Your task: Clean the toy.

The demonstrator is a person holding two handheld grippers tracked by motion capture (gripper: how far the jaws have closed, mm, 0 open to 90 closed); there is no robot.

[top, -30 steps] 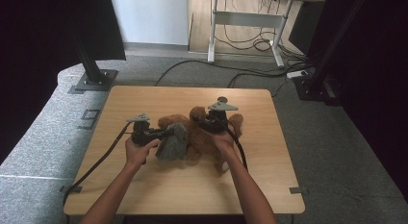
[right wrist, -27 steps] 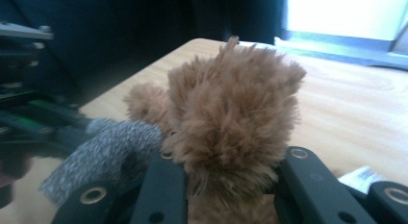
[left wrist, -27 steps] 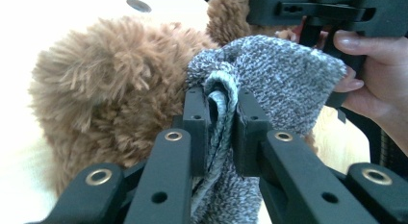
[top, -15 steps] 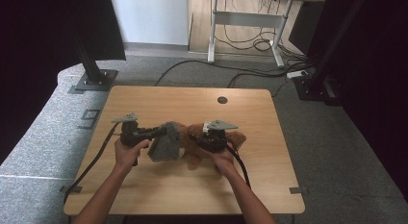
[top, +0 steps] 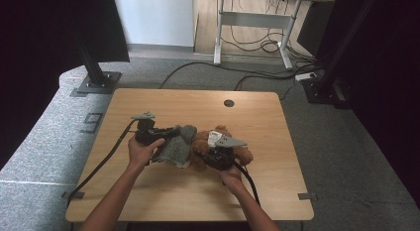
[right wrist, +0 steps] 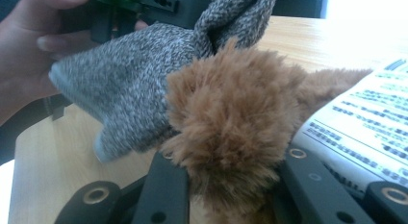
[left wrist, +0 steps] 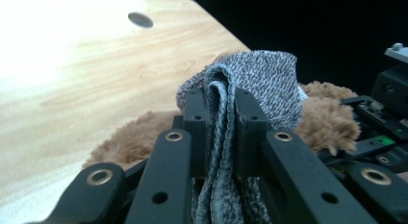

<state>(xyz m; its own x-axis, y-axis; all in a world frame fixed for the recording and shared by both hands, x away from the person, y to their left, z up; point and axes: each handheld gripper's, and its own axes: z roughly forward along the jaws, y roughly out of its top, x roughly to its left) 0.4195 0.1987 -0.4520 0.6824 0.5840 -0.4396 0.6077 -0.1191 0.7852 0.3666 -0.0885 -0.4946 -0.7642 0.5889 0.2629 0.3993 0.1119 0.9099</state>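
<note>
Grey knitted garment [top: 174, 147], a small sweater by the look, lying at the centre of the high view on the table [top: 148, 104], bunched against the left flank of a brown plush toy [top: 218, 142]. Pinched at a gathered fold [left wrist: 220, 118] between the jaws of the left tongs [top: 171, 134], seen clenched on the knit in the left gripper view. Behind the fold there, brown fur [left wrist: 327, 120] to the right. Pressed against the garment in the right gripper view [right wrist: 130, 84], a tuft of the toy [right wrist: 231, 118], perhaps a limb or an ear, sitting between the jaws of the right tongs [top: 210, 154]; jaws closed in on the fur by the look, grasping the plush, though the pads lie hidden under the pile. White printed label [right wrist: 365, 132] at the right edge of that view, attached to the toy. Left hand [top: 143, 150] left of centre in the high view, right hand [top: 232, 175] lower centre. Judged as dressing work at an early stage: both pieces gripped and brought together, garment still crumpled beside the toy, no limb or head through any opening. Left to do: opening the knit, pulling it over the plush.
</note>
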